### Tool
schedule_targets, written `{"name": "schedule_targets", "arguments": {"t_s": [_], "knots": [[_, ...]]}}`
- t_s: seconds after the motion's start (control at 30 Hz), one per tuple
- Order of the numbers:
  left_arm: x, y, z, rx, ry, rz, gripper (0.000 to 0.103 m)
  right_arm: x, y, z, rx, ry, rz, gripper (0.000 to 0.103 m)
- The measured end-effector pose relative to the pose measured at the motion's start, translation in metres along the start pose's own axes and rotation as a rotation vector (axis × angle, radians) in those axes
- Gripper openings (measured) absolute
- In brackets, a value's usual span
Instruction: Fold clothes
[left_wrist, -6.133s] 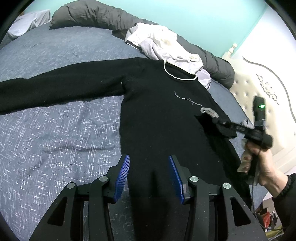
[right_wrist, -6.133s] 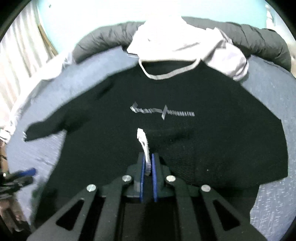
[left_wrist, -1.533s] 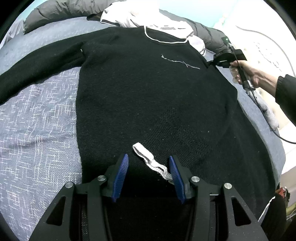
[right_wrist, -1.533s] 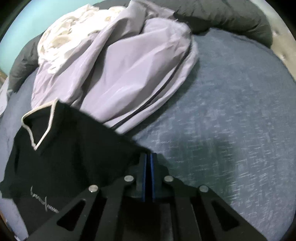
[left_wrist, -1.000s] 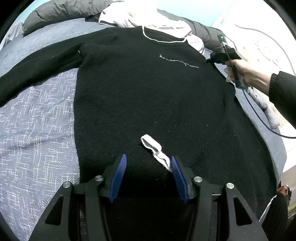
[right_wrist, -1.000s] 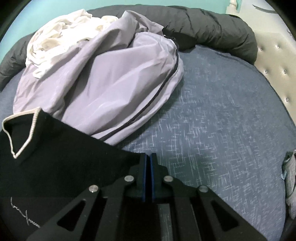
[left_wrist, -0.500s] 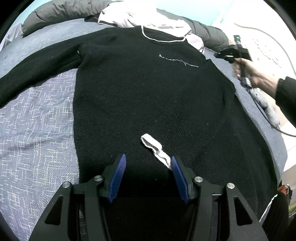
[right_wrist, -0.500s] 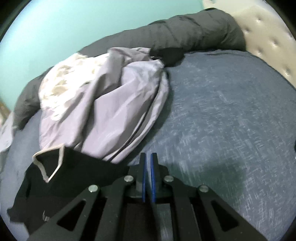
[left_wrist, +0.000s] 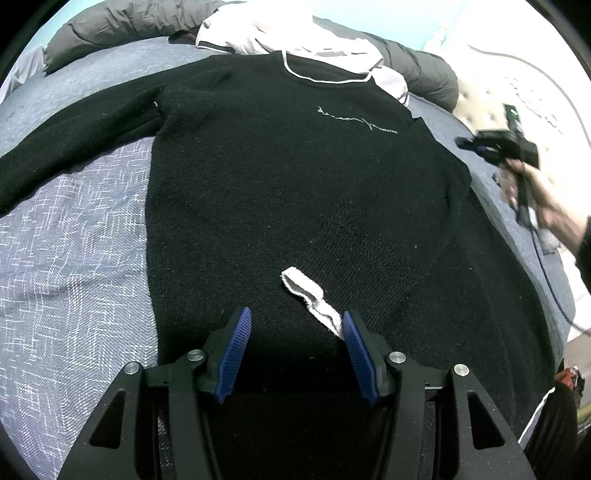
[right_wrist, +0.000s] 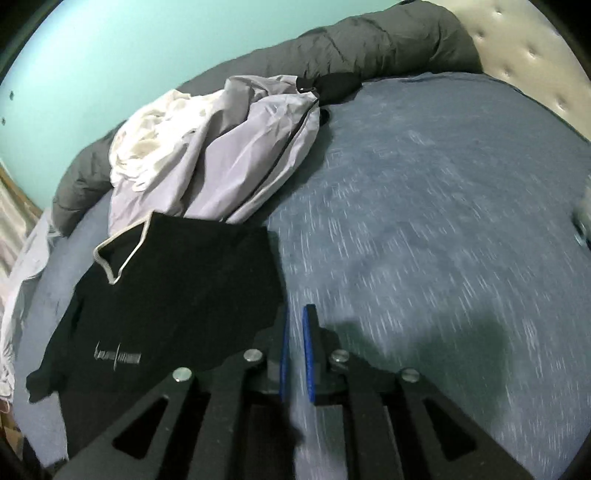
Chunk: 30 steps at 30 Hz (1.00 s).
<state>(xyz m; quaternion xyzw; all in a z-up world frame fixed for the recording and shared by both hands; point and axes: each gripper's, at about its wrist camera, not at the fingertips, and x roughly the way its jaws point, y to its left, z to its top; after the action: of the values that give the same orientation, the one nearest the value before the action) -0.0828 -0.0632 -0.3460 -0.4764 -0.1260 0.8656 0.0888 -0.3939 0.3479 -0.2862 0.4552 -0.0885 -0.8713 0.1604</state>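
Black sweater (left_wrist: 295, 192) spread on the bed (left_wrist: 70, 258), both grippers empty.

Left gripper (left_wrist: 297, 343) jaws released over the hem, white cuff (left_wrist: 310, 299) at 1 o'clock; right gripper (right_wrist: 294, 354) jaws slightly parted, sweater edge at 10 o'clock. Left sleeve cut off; motion blur.

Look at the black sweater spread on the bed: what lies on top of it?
On the black sweater lies its folded-in sleeve, white cuff uppermost. The sleeve's black knit blends with the body, so its edges are hard to trace.

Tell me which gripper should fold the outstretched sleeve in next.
Left, probably. The left gripper hangs open over the black sweater, nearer that sleeve; the right gripper is off its far edge.
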Motion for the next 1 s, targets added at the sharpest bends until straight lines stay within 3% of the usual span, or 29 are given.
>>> {"name": "schedule_targets", "arguments": {"t_s": [0.3, 0.53, 0.77, 0.87, 1.0], "knots": [[0.006, -0.003, 0.004, 0.001, 0.002, 0.004, 0.056, -0.065, -0.021, -0.082, 0.121, 0.049, 0.046, 0.022], [0.007, -0.007, 0.007, 0.003, 0.002, 0.013, 0.056, -0.092, -0.006, -0.133, 0.112, 0.164, 0.087, 0.023], [0.008, -0.008, 0.009, -0.002, 0.001, 0.015, 0.056, -0.111, 0.024, -0.156, 0.059, 0.162, 0.125, 0.023], [0.008, -0.007, 0.009, -0.007, -0.001, 0.011, 0.056, -0.104, 0.033, -0.168, 0.048, 0.222, 0.103, 0.023], [0.009, -0.006, 0.010, -0.017, -0.005, 0.000, 0.056, -0.097, 0.029, -0.189, 0.050, 0.302, 0.008, 0.023]]}}
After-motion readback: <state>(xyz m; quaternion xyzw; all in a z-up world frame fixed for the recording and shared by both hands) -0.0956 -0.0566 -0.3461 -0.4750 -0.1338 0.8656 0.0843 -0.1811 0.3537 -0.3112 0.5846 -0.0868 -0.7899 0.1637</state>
